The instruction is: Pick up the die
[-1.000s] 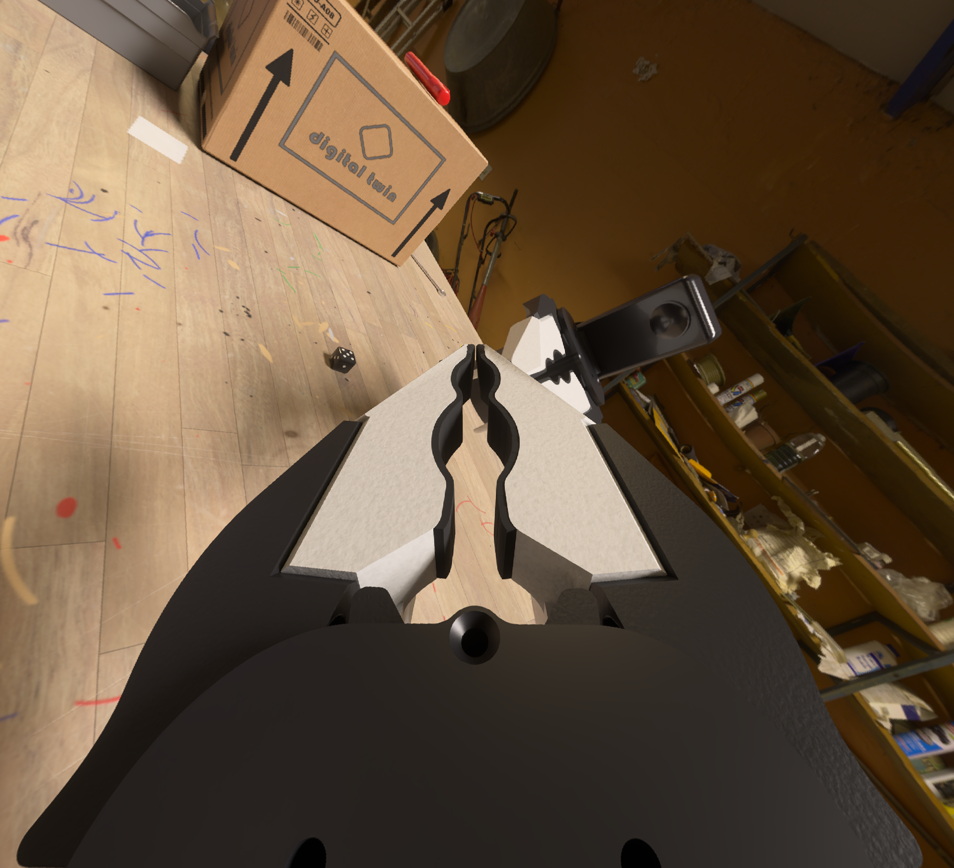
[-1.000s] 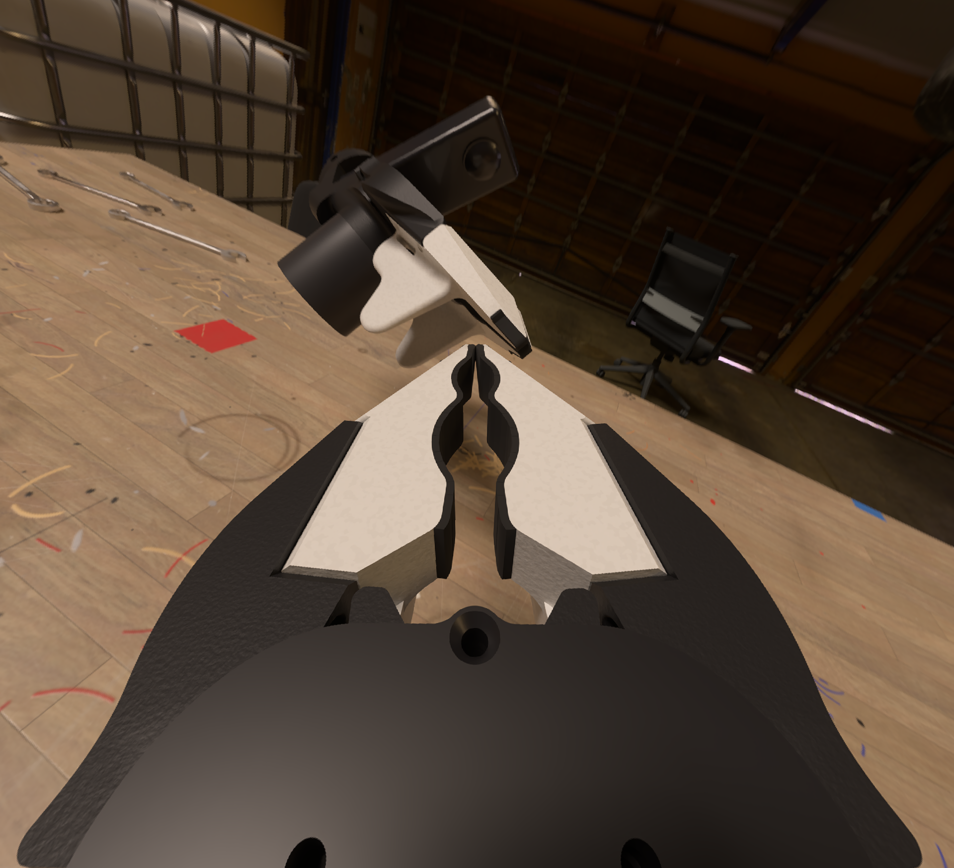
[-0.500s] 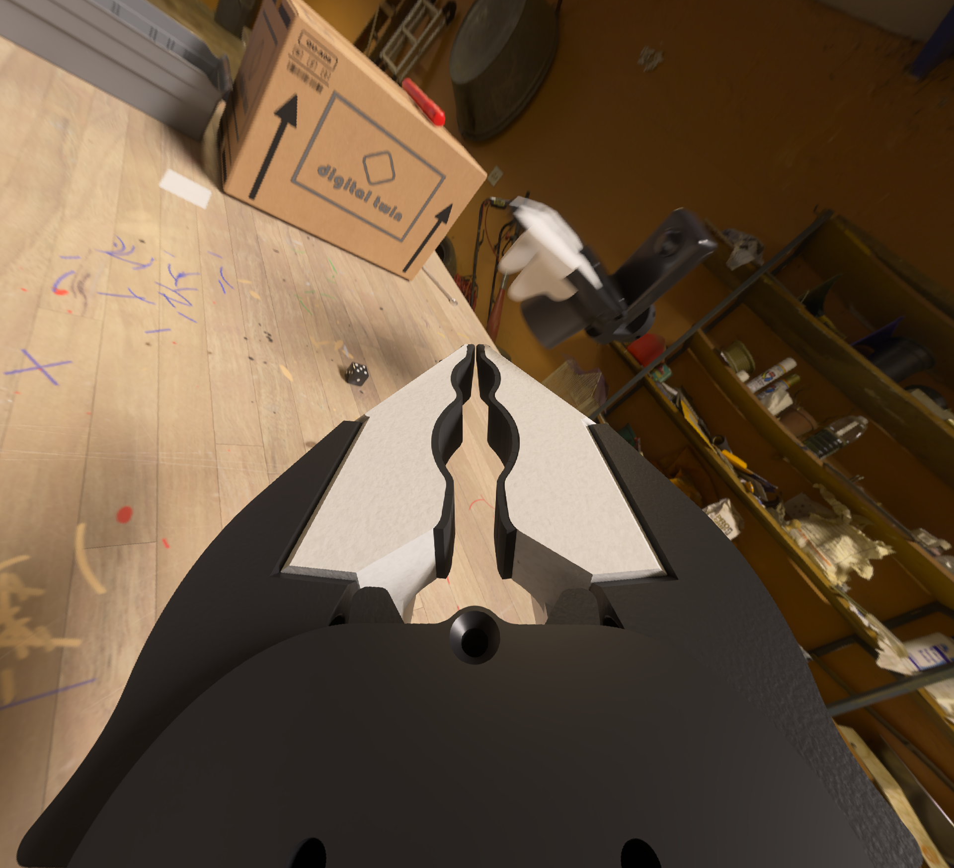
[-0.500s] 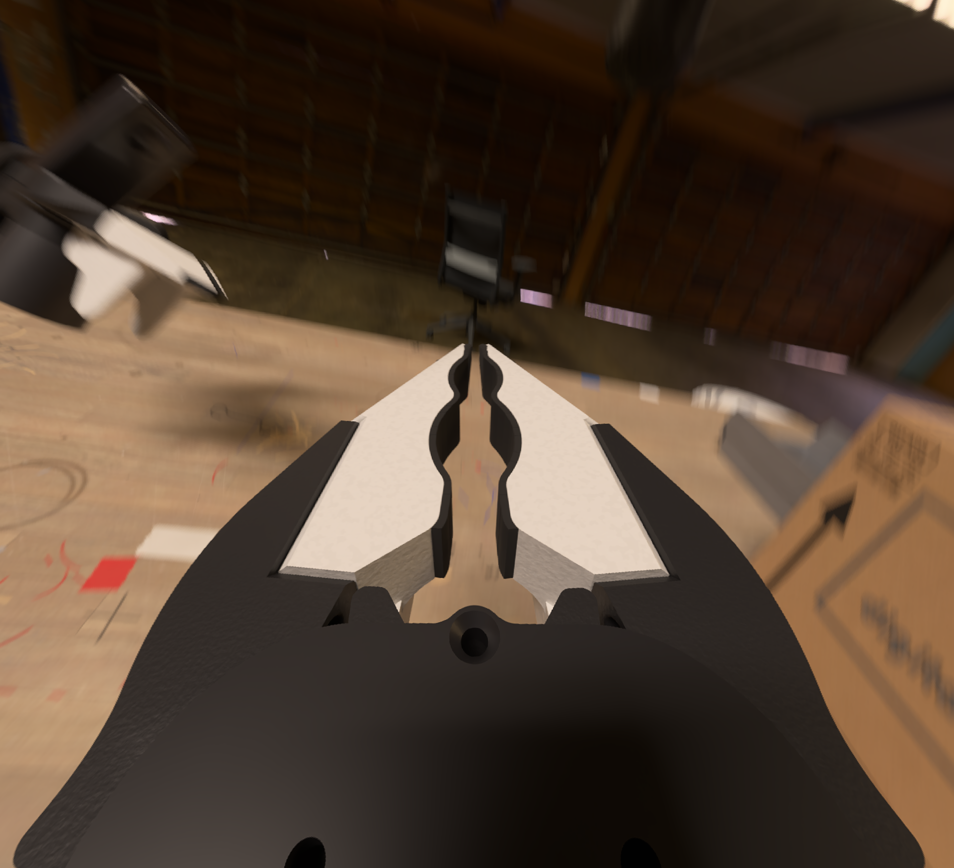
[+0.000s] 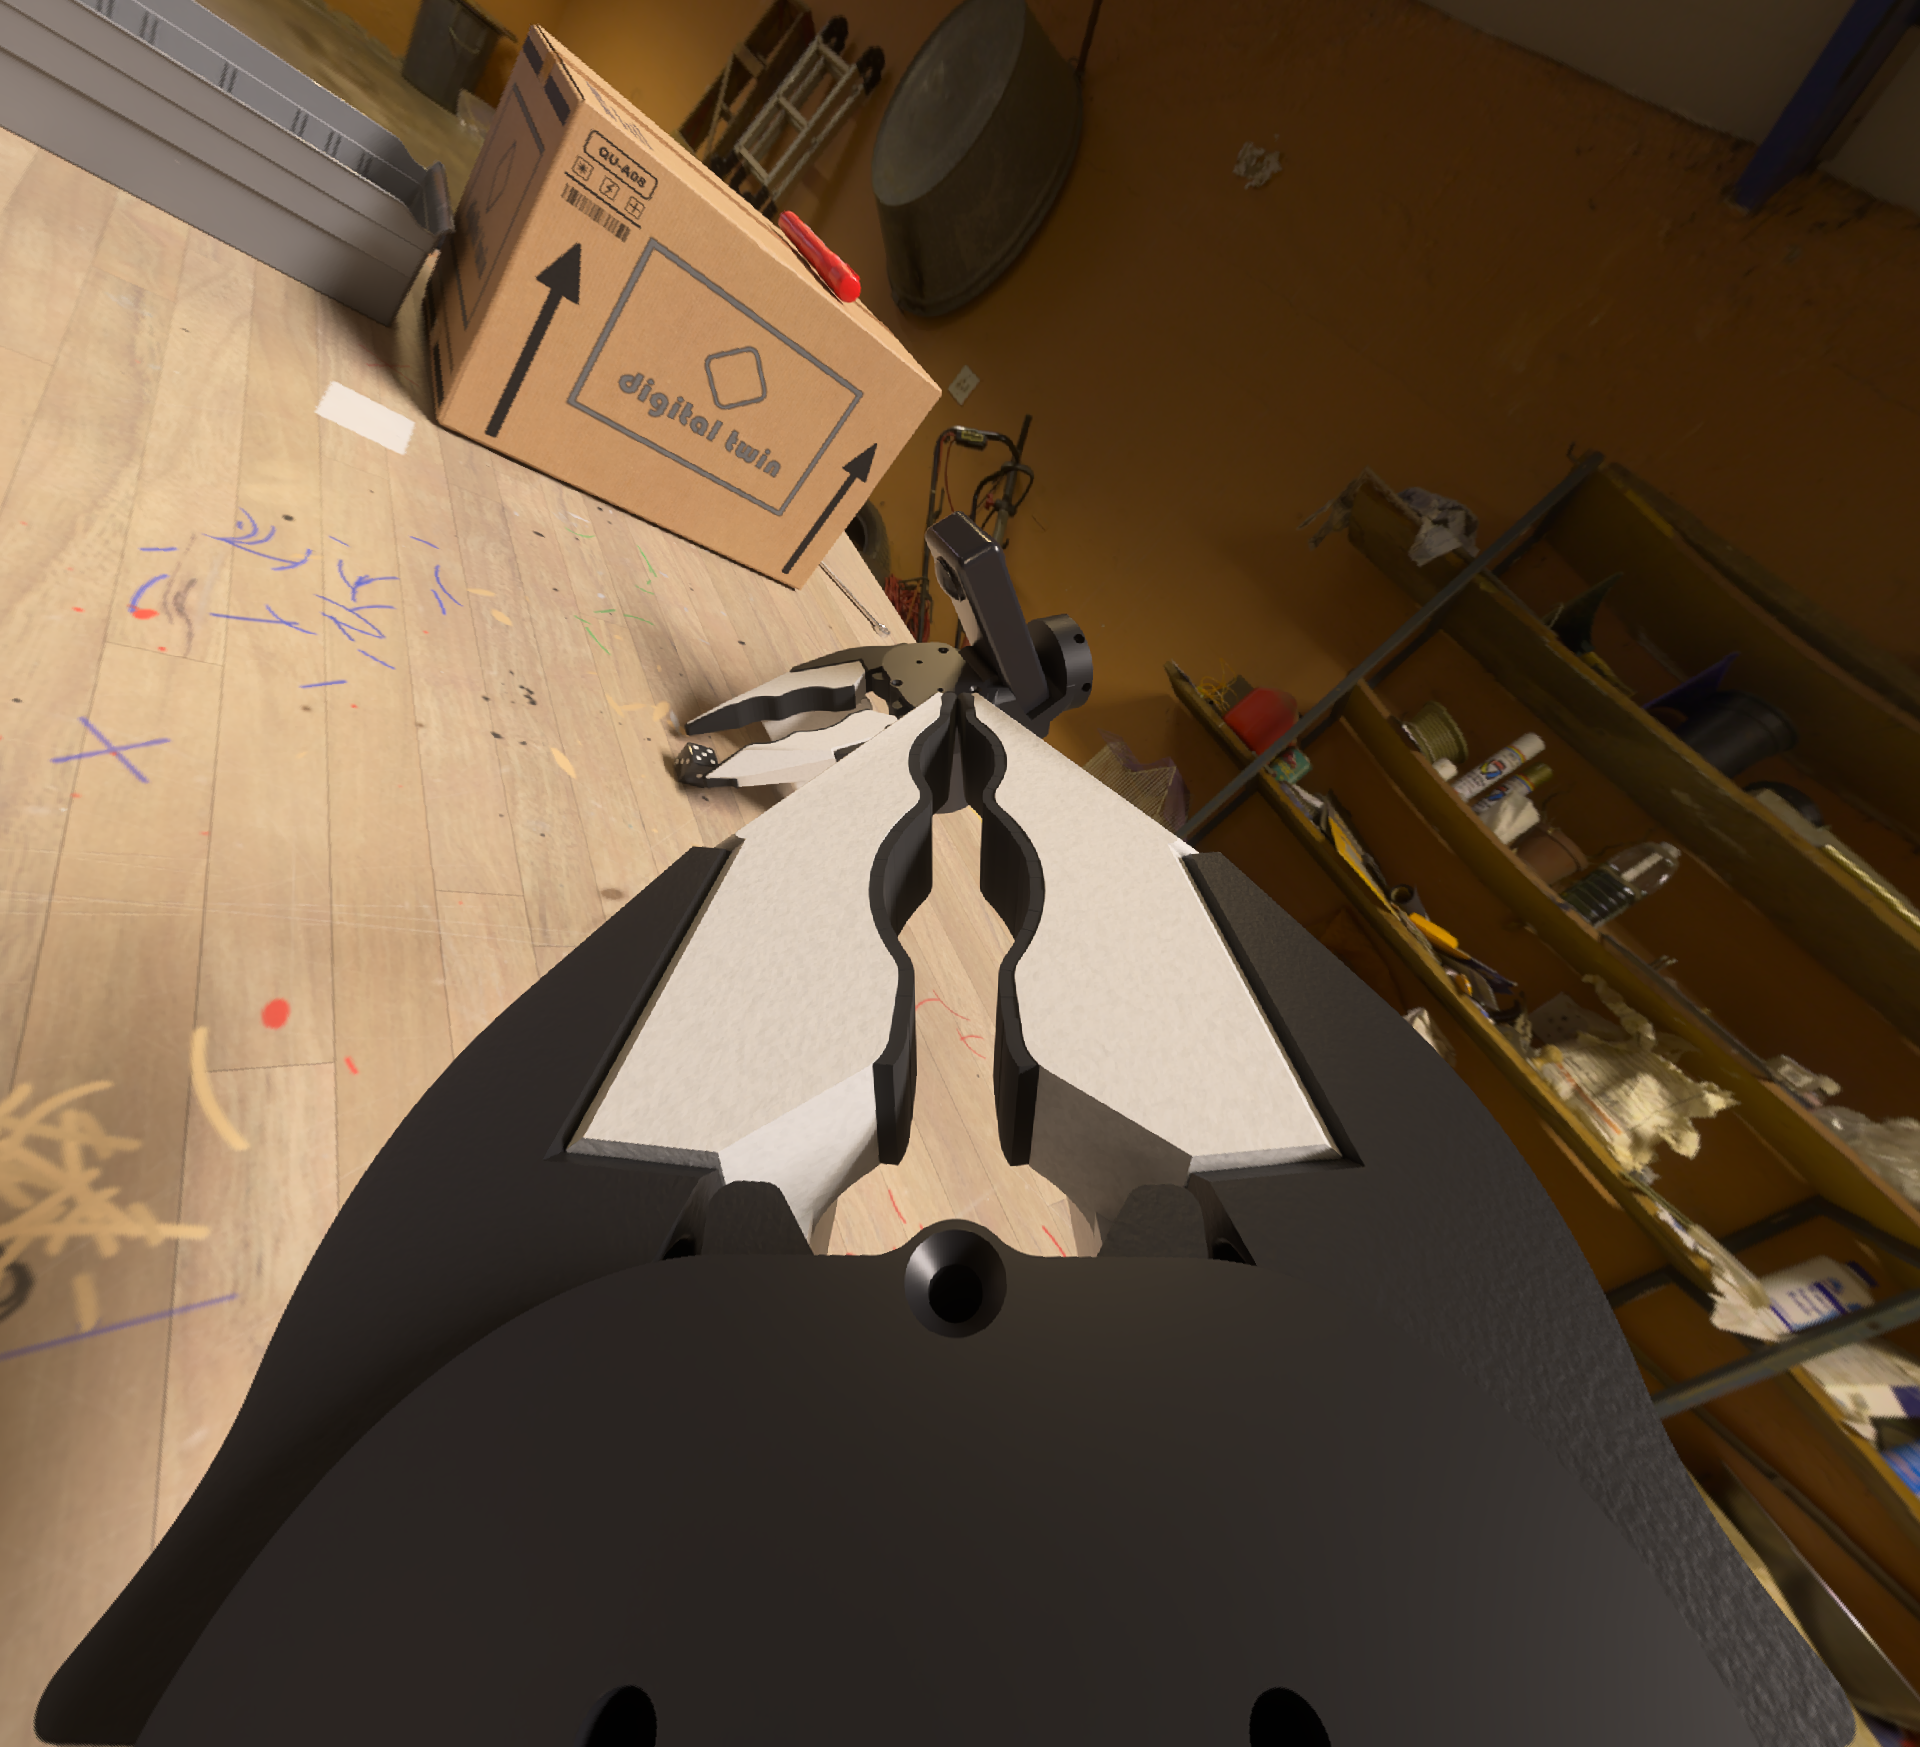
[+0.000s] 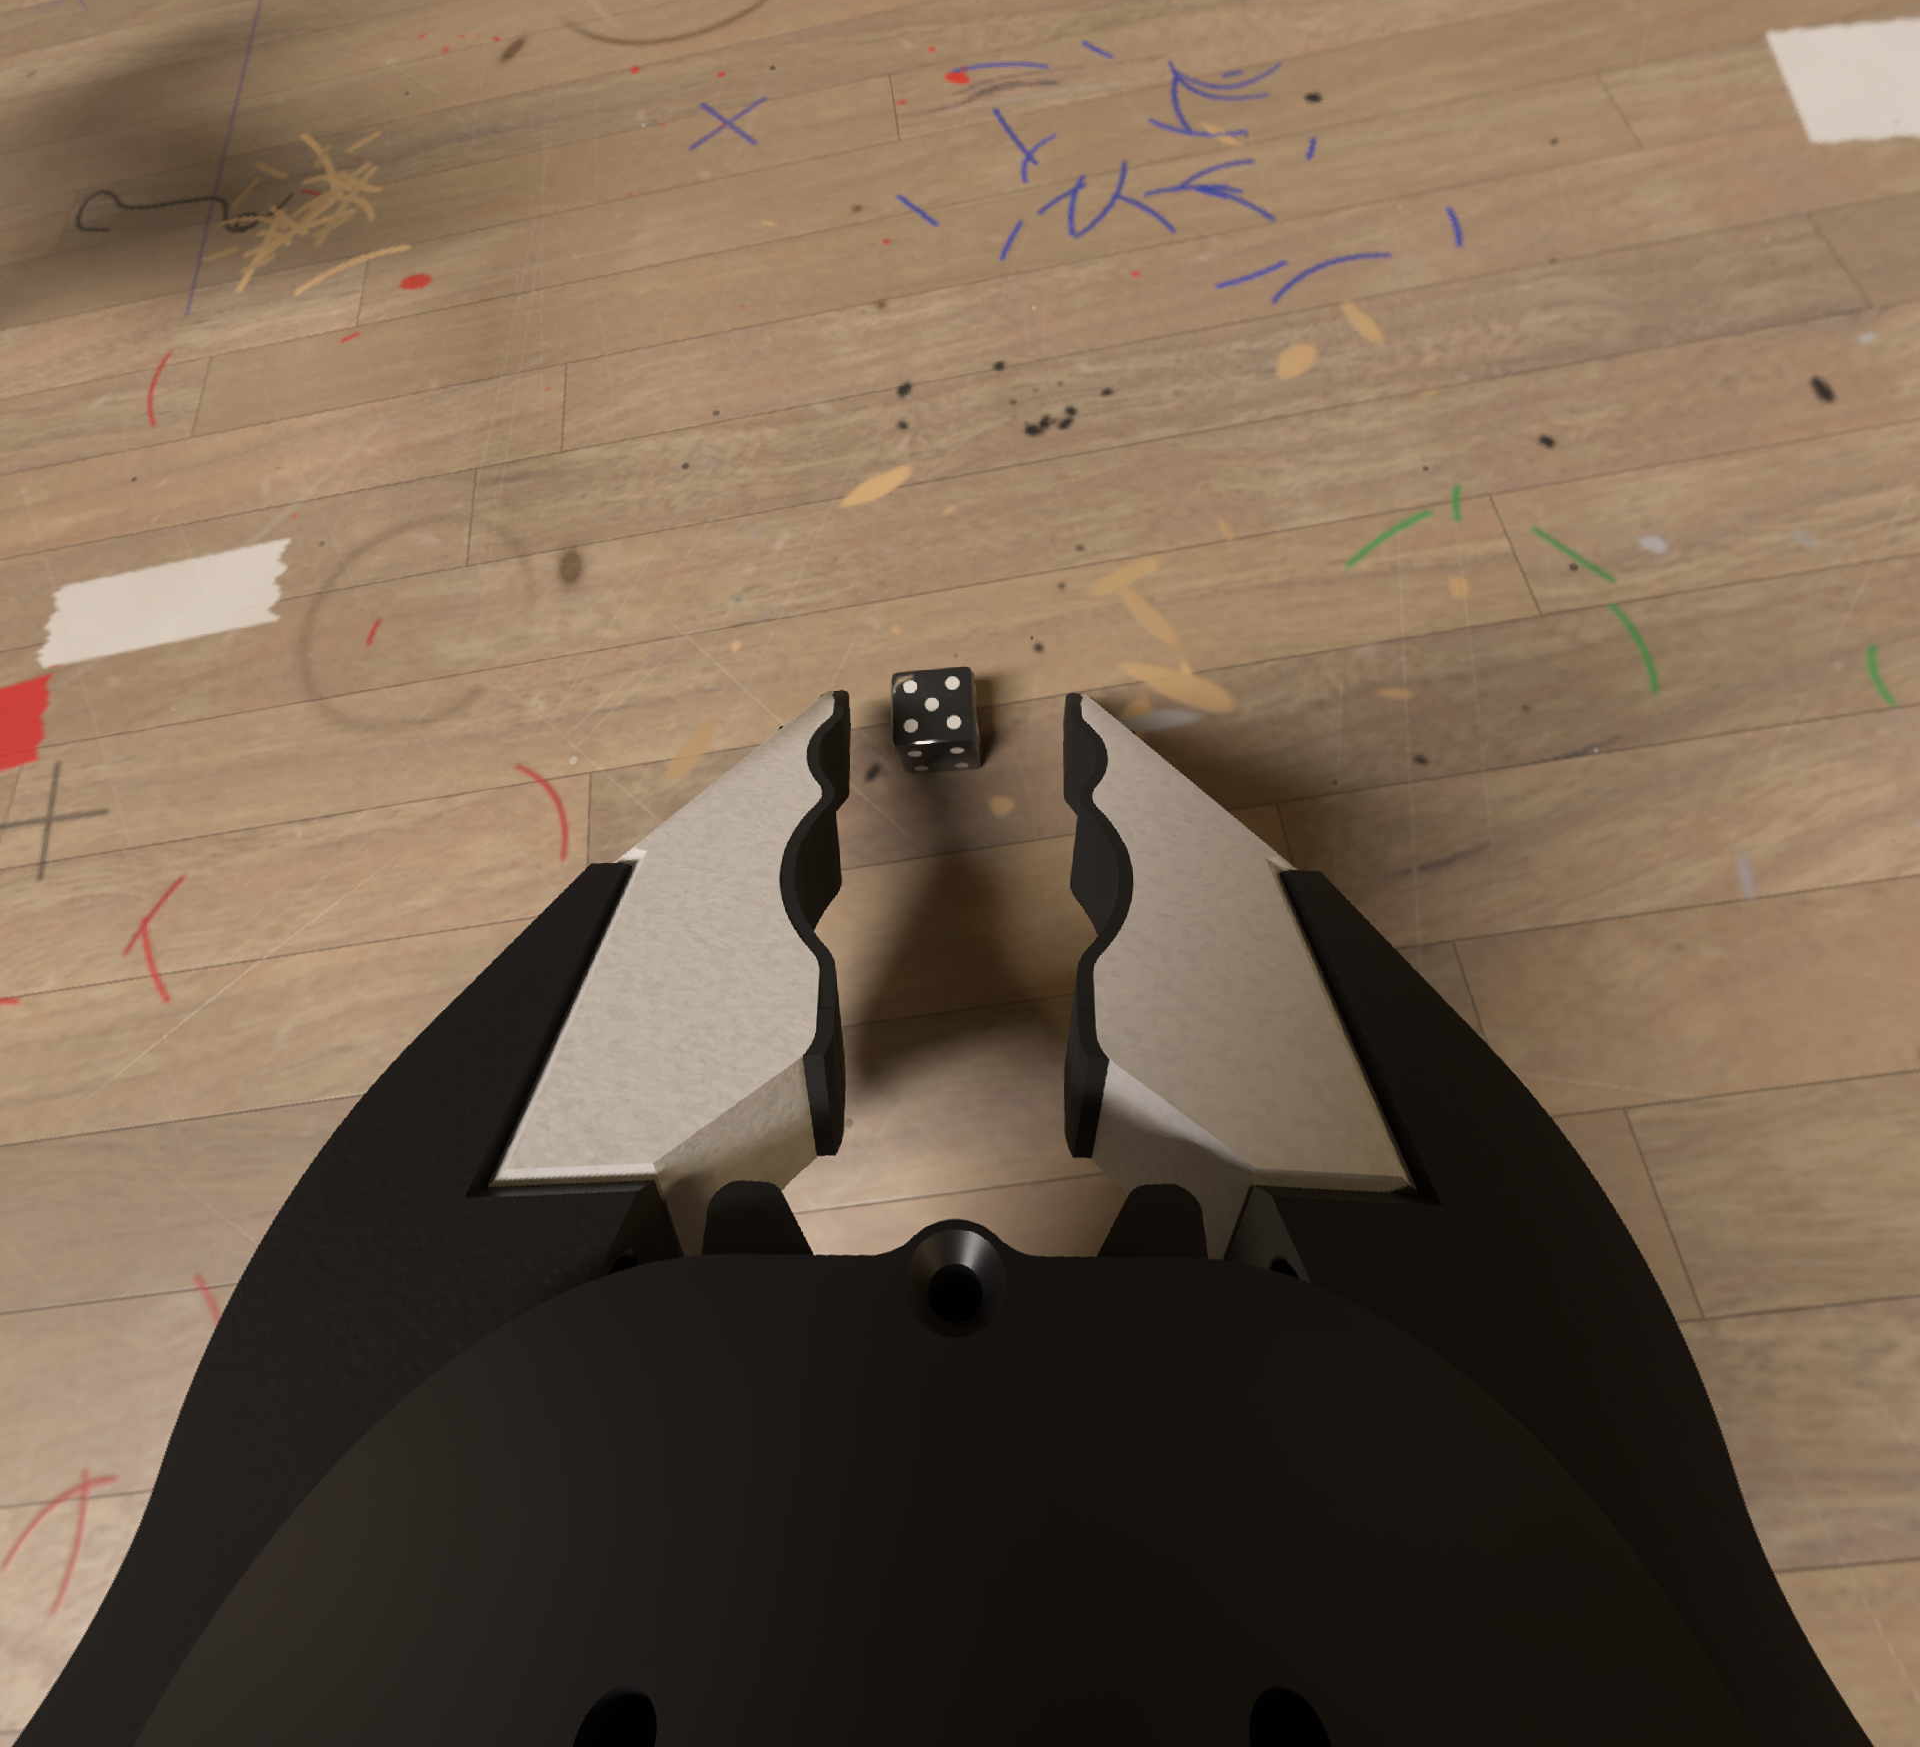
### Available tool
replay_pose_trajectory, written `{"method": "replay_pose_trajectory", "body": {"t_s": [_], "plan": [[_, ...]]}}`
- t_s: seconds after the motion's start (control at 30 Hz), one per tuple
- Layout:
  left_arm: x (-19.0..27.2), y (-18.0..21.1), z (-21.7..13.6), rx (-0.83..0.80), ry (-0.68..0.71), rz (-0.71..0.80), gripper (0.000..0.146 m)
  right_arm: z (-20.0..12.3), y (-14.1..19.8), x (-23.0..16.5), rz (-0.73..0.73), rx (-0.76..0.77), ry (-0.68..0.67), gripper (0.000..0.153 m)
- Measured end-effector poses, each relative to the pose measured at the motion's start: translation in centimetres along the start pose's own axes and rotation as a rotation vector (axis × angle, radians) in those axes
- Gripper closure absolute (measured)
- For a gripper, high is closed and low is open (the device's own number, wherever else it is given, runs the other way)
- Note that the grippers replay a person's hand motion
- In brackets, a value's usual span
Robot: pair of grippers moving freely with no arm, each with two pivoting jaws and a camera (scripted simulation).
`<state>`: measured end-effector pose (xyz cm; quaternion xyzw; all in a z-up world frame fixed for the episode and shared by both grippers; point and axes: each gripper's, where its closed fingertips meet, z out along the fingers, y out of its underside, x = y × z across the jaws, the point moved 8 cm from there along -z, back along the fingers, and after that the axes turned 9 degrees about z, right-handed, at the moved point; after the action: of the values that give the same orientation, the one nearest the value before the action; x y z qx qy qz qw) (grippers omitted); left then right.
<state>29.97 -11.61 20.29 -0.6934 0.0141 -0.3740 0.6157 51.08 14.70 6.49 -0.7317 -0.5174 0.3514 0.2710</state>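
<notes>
A small black die (image 6: pixel 933 718) with white dots lies on the wooden table (image 6: pixel 727 450). In the right wrist view my right gripper (image 6: pixel 956 710) is open and points down at the table, with the die between its two fingertips, closer to the left one, not touched. In the left wrist view the die (image 5: pixel 694 762) lies ahead and left, with the right gripper (image 5: pixel 717 741) low over it, its fingers (image 5: pixel 790 695) spread around it. My left gripper (image 5: pixel 958 721) is shut and empty, held above the table, back from the die.
A large cardboard box (image 5: pixel 665 347) stands on the table beyond the die, with a grey crate (image 5: pixel 187 128) to its left. The table's edge (image 5: pixel 883 617) runs close on the right, with shelves (image 5: pixel 1558 866) beyond. Tape patches (image 6: pixel 166 601) and pen marks cover the wood.
My right gripper swung round from pointing across the room, came down over the die and opened its fingers around it. The left gripper stayed shut and drew back slightly.
</notes>
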Motion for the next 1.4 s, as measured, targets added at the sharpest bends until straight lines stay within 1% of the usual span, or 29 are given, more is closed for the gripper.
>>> {"method": "replay_pose_trajectory", "body": {"t_s": [0.1, 0.2, 0.23, 0.3, 0.37, 0.4, 0.43, 0.5, 0.57, 0.6, 0.67, 0.7, 0.73, 0.8, 0.97, 1.1, 1.17, 1.27, 1.4], "plan": [[-0.1, 0.1, 0.1, -0.005, 0.014, -0.012, 0.146, 0.2, -0.1, -0.2, -0.034, 0.02, -0.006, 0.114], [-0.2, 0.3, 0.2, -0.016, 0.023, -0.024, 0.146, 0.7, 0.0, -0.3, -0.057, -0.031, 0.021, 0.116], [-0.2, 0.4, 0.3, -0.018, 0.024, -0.027, 0.146, 0.8, 0.0, -0.4, -0.07, -0.036, 0.019, 0.121], [-0.4, 0.6, 0.4, -0.027, 0.028, -0.036, 0.146, 0.7, 0.0, -0.6, -0.1, -0.023, 0.02, 0.136], [-0.7, 1.1, 0.7, -0.05, 0.036, -0.057, 0.146, 0.3, -0.2, -1.0, -0.133, -0.013, 0.035, 0.136], [-0.9, 1.4, 0.9, -0.07, 0.042, -0.074, 0.146, -0.1, -0.5, -1.3, -0.156, 0.015, 0.039, 0.136], [-1.0, 1.8, 1.3, -0.094, 0.048, -0.094, 0.146, -0.7, -1.0, -1.8, -0.194, 0.074, 0.056, 0.136], [-1.3, 2.7, 2.2, -0.145, 0.059, -0.128, 0.146, -2.4, -2.4, -3.8, -0.327, 0.25, 0.073, 0.136], [-1.2, 3.7, 3.5, -0.215, 0.084, -0.156, 0.146, -3.8, -3.7, -6.5, -0.546, 0.431, 0.073, 0.136], [-1.1, 4.1, 4.2, -0.249, 0.097, -0.164, 0.146, -4.1, -4.1, -7.8, -0.665, 0.492, 0.112, 0.136], [-0.8, 4.8, 5.4, -0.286, 0.109, -0.166, 0.145, -4.1, -4.7, -10.0, -0.884, 0.562, 0.206, 0.136], [-0.7, 5.1, 5.9, -0.29, 0.117, -0.171, 0.145, -3.9, -4.9, -10.8, -0.968, 0.59, 0.245, 0.136], [-0.5, 5.3, 6.4, -0.292, 0.139, -0.184, 0.145, -3.6, -5.1, -11.5, -1.035, 0.612, 0.268, 0.136], [-0.2, 5.6, 7.0, -0.293, 0.188, -0.217, 0.145, -3.1, -5.5, -12.4, -1.118, 0.647, 0.283, 0.136], [-0.2, 5.9, 7.5, -0.274, 0.214, -0.278, 0.146, -2.5, -6.3, -13.7, -1.19, 0.73, 0.294, 0.136], [-0.5, 6.0, 7.5, -0.219, 0.283, -0.356, 0.146, -2.4, -5.9, -14.7, -1.266, 0.762, 0.311, 0.136], [-0.7, 6.1, 7.6, -0.214, 0.282, -0.369, 0.146, -2.4, -5.7, -15.1, -1.308, 0.779, 0.33, 0.136], [-0.7, 6.1, 7.6, -0.191, 0.297, -0.4, 0.146, -2.4, -5.7, -15.2, -1.33, 0.782, 0.378, 0.136], [-0.8, 6.2, 7.6, -0.169, 0.327, -0.445, 0.146, -2.6, -5.8, -15.4, -1.334, 0.801, 0.398, 0.136]]}}
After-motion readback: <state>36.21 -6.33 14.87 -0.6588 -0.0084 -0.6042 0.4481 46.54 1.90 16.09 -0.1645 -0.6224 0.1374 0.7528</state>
